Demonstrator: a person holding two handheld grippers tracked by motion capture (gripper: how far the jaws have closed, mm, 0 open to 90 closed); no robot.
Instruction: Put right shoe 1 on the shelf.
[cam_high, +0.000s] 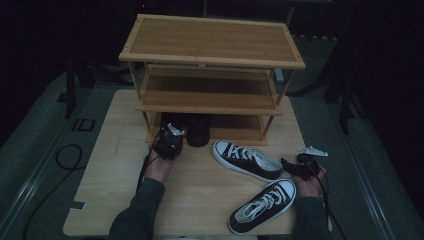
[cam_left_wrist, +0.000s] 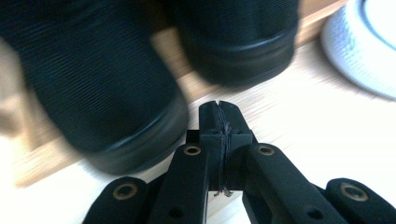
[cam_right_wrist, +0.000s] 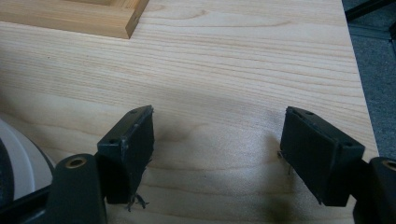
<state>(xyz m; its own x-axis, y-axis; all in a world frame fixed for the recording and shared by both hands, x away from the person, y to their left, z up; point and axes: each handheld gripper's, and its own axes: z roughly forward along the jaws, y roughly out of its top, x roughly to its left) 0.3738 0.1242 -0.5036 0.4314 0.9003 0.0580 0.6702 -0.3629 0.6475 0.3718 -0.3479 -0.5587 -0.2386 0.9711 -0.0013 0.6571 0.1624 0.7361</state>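
I am sitting at a wooden table (cam_high: 115, 200) with a gripper in each hand.

Nearest to me, on the right, lies a black sneaker (cam_high: 264, 206) with white laces and a white sole. Its toe points to the far right, close to my right hand.

My right gripper (cam_high: 286, 164) is just past that shoe, near the right edge of the table. Its jaws are spread wide apart and nothing is between them. In the right gripper view I see bare wood between the two black pads (cam_right_wrist: 133, 142), and a bit of white shoe sole at the left edge.

A second black sneaker (cam_high: 246, 159) lies in the middle of the table, a little farther away. Its heel end is right by my right gripper's jaws and its toe points to the far left.

My left gripper (cam_high: 169, 138) is on the left, farther out, by the bottom of the shoe rack (cam_high: 210, 60). Its jaws are pressed tight together and they hold nothing. In the left gripper view the closed tips sit low over the table, just in front of two black shoes (cam_left_wrist: 93, 79). Those shoes stand side by side at the front of the lowest shelf, with their rounded ends facing me.

The rack is made of light wood and has three shelves. It stands at the far side of the table.
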